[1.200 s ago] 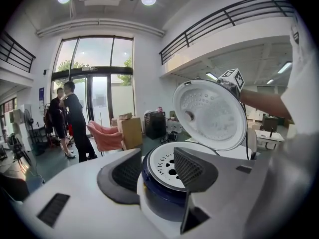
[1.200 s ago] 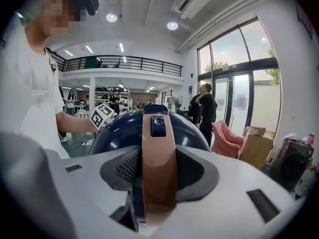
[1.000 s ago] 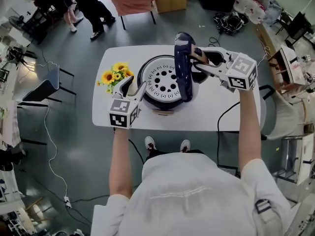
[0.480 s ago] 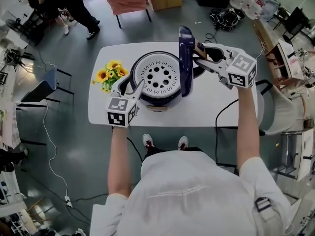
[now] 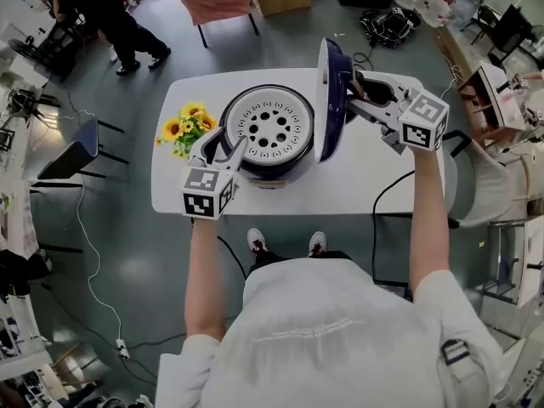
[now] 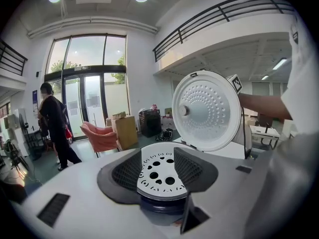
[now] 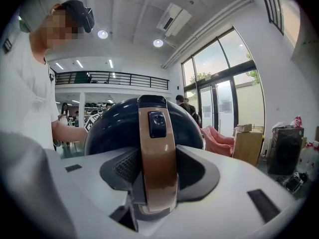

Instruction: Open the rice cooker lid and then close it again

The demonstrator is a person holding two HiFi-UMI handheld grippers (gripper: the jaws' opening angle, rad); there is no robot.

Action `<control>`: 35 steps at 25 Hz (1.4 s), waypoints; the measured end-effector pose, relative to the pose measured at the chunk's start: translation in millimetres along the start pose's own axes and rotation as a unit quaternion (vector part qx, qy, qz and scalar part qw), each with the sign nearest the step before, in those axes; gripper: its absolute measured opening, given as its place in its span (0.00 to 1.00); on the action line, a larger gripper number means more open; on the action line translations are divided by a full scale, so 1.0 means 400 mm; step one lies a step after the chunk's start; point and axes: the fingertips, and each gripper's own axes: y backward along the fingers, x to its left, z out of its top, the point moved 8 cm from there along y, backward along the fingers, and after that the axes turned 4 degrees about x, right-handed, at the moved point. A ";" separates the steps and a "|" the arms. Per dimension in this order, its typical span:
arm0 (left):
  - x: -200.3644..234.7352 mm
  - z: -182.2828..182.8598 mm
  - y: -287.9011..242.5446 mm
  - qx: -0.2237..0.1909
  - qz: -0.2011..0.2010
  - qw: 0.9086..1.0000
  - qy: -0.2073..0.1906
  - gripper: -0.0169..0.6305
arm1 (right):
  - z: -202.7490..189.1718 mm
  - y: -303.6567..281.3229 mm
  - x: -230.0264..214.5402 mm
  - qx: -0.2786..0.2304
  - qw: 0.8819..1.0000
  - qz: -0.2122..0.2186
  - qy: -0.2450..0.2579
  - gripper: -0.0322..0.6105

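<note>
Print on the rice cooker (image 5: 270, 167) front panel (image 5: 269, 184) is too small to read. The only other markings are black-and-white squares on the gripper cubes (image 5: 422, 121).

Right gripper (image 5: 355, 99): clamped on the bronze handle band (image 7: 157, 153) of the dark blue lid (image 5: 328, 100), with the band filling the gap between the jaws. Lid is open and stands upright on the cooker's right side, white inner face towards the pot.

Left gripper (image 5: 223, 148): jaws spread wide, nothing clamped, tips at the cooker's front-left rim; can't tell if they touch. The white perforated steam tray (image 6: 158, 172) shows between them.

Cooker sits mid-worktop (image 5: 374, 189), with sunflowers (image 5: 187, 127) just to its left.
</note>
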 end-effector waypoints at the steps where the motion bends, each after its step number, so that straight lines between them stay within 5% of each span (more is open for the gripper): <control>1: -0.006 0.000 -0.002 0.001 -0.001 1.000 -0.001 0.36 | -0.007 0.009 -0.003 -0.003 1.000 -0.002 -0.005 0.38; 10: -0.010 0.003 0.002 0.000 -0.018 1.000 -0.006 0.36 | -0.005 -0.002 0.020 0.017 0.999 -0.043 0.001 0.39; 18: -0.027 0.016 -0.035 -0.008 -0.039 0.999 -0.008 0.36 | -0.047 0.083 0.030 0.030 0.991 -0.129 -0.017 0.42; 26: -0.036 0.058 -0.071 -0.037 -0.070 0.997 -0.010 0.36 | -0.077 0.166 0.102 0.030 0.965 -0.253 -0.058 0.42; 35: 0.004 0.050 -0.058 -0.061 -0.083 0.995 -0.002 0.35 | -0.081 0.232 0.217 -0.005 0.920 -0.376 -0.109 0.39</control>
